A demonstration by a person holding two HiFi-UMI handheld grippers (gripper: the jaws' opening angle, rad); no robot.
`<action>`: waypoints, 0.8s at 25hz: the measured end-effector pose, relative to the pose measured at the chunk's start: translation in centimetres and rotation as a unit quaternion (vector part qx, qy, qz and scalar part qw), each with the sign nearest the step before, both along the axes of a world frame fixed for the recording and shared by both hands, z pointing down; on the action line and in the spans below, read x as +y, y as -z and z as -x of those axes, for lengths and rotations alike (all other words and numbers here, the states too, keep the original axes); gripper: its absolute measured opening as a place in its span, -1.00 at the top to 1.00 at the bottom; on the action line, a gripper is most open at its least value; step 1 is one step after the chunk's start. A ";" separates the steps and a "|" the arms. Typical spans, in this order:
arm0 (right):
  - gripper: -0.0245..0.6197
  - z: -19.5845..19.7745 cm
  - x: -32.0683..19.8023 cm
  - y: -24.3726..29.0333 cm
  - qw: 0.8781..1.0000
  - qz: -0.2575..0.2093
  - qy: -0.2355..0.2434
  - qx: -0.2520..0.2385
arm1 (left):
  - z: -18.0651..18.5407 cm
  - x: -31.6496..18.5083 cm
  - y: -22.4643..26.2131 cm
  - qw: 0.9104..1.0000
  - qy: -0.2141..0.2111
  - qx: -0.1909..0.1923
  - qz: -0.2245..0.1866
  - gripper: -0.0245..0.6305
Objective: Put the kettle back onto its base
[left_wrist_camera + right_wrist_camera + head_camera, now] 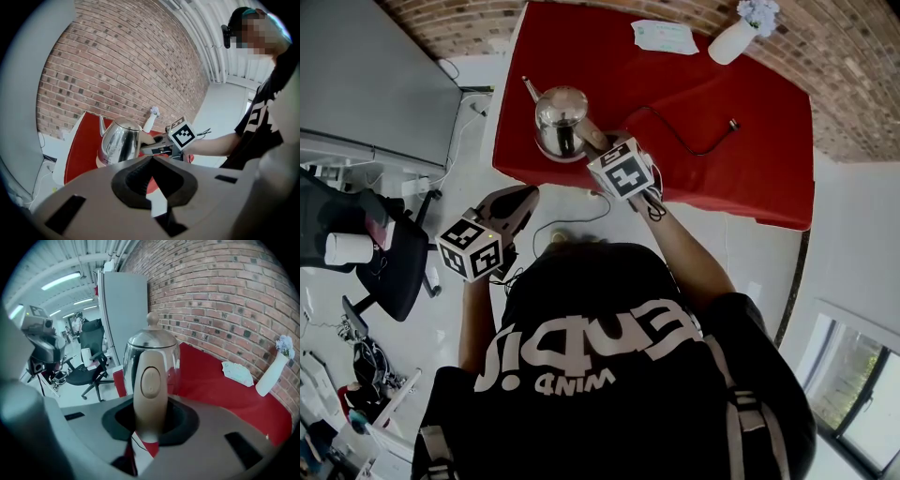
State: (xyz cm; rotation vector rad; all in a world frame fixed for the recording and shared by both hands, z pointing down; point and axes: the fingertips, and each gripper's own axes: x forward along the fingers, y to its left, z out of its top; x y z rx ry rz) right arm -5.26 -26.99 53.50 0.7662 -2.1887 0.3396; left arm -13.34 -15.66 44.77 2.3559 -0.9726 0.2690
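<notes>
So right claw (149,425) clamps the kettle (154,348) by its handle (147,380), left claw (151,180) clenched empty, and near the desk (741,159) edge a crooked set-down could tip it off.

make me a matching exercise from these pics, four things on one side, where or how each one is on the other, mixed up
1. kettle
2. left claw
3. white vase
4. office chair

a. on the floor beside the red table
b. shut, empty
c. handle held in the right claw
d. on the red table near the brick wall

Pairs: 1-c, 2-b, 3-d, 4-a
</notes>
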 end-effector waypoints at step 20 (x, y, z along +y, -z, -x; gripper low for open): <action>0.45 -1.5 1.1 -2.5 1.000 0.011 0.004 0.024 | -0.8 1.4 0.3 1.000 0.001 -0.001 0.001 0.90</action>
